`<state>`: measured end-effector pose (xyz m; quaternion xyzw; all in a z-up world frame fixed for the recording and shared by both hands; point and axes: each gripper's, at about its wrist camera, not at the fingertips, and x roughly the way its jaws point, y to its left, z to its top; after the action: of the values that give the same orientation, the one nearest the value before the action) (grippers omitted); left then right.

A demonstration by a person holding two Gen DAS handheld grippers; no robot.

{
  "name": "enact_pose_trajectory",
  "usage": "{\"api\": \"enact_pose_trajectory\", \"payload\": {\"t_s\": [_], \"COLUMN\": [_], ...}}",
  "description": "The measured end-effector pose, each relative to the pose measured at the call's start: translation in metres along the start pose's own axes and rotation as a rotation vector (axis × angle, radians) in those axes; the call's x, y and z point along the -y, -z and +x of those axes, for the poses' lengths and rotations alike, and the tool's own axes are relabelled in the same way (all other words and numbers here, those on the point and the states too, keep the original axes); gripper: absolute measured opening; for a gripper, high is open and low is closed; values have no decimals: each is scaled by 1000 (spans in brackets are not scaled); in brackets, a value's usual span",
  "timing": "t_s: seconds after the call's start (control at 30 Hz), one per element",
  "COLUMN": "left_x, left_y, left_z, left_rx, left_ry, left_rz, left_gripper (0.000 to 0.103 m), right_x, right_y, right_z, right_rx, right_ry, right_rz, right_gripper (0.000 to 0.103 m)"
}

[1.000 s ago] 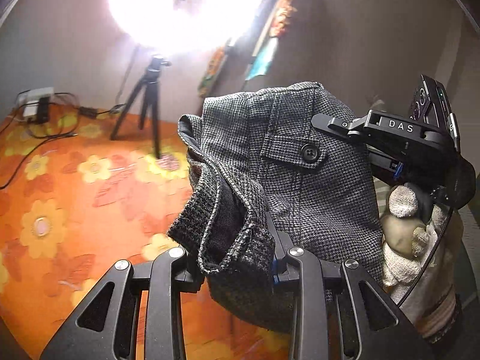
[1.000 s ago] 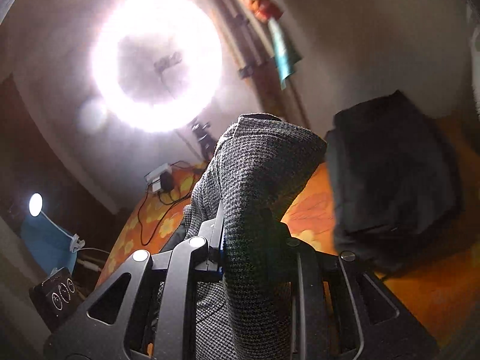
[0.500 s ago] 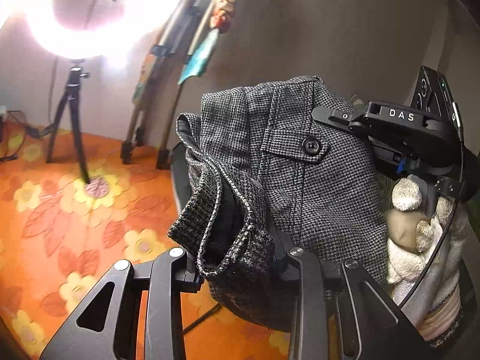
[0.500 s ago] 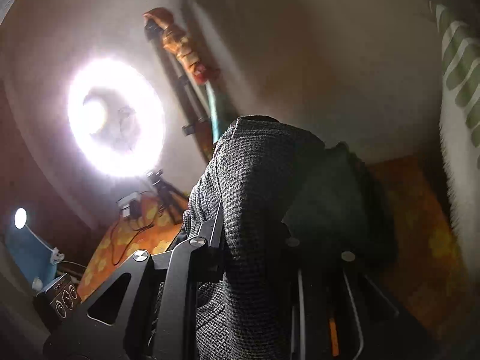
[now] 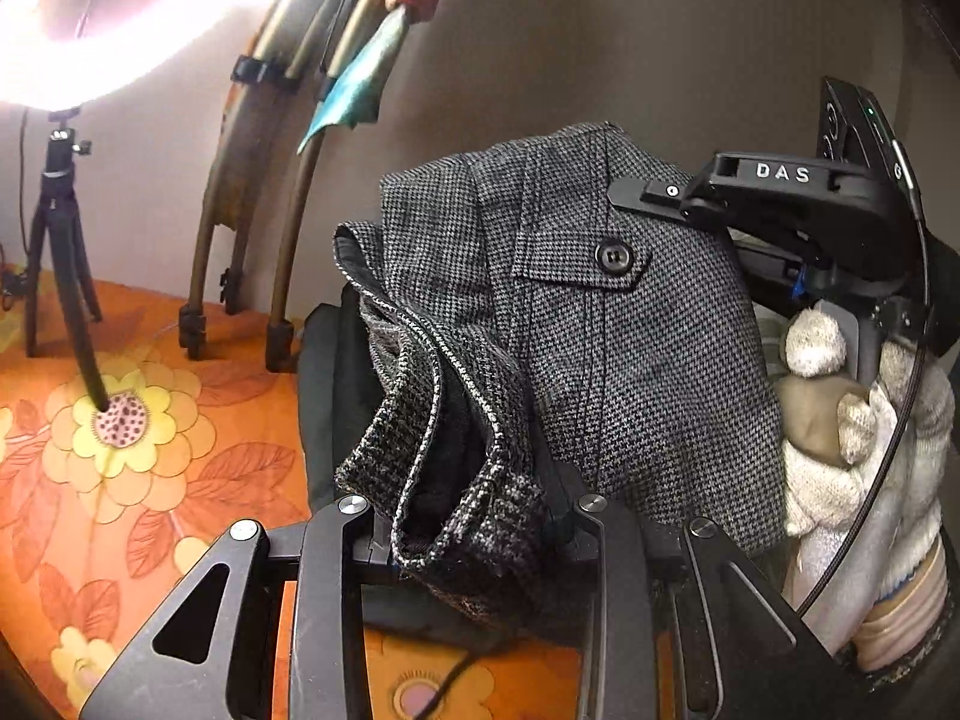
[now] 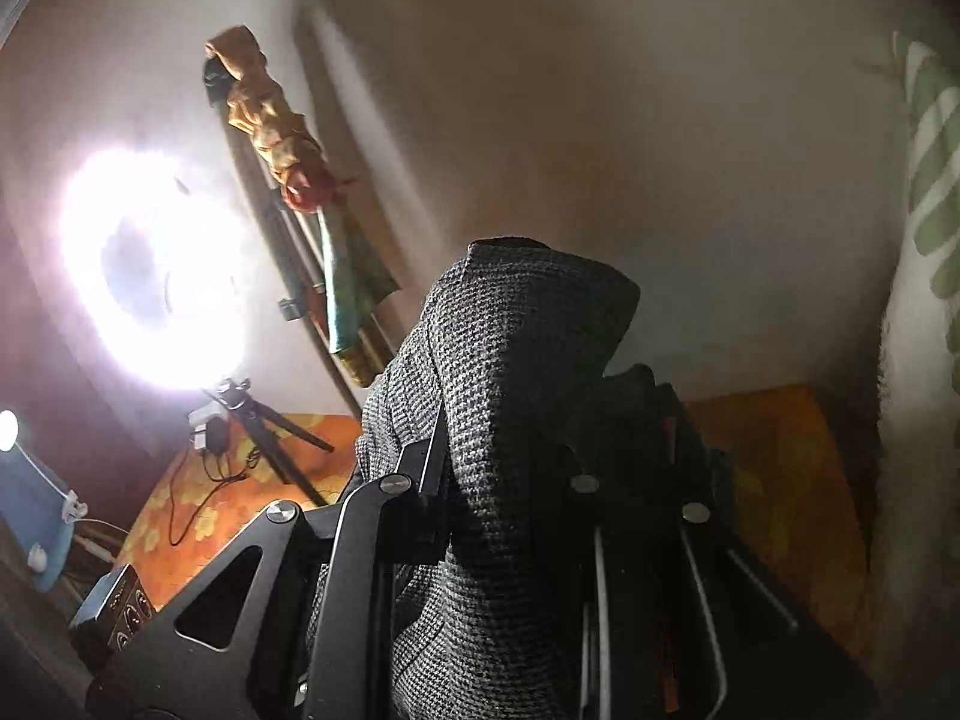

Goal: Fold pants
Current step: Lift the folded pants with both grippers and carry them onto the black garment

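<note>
Grey houndstooth pants (image 5: 600,324) hang mid-frame, bunched between both grippers: left gripper (image 5: 474,516) clamps waistband, right gripper (image 6: 510,480) clamps another fold, just right of it. Floral surface (image 5: 120,420) lies below-left.

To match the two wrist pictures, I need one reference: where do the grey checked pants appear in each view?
Left wrist view: the grey checked pants fill the centre, bunched, clamped by the left gripper at the bottom; the right gripper grips their upper right.
Right wrist view: the pants rise in the centre from the right gripper.
Shared landmark: the ring light, upper left;, left.
</note>
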<state>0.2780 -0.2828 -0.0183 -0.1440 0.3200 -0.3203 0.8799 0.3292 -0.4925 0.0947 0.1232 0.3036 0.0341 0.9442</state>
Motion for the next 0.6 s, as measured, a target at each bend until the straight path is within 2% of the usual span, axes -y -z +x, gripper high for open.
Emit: {"api": "enact_pose_trajectory", "payload": {"t_s": [0.37,0.6], "left_x": [-11,-18], "left_y": [8,11], "left_z": [53,60], "left_rx": [-42,-68], "left_ry": [-23,-25], "left_rz": [12,-7], "left_gripper": [29,31], "right_x": [34,75], "right_y": [-1,12], "right_z": [65,109], "right_rx": [-51,-118], "right_ry": [17,51], "right_rz": [-31,-8], "right_gripper": [20,22]}}
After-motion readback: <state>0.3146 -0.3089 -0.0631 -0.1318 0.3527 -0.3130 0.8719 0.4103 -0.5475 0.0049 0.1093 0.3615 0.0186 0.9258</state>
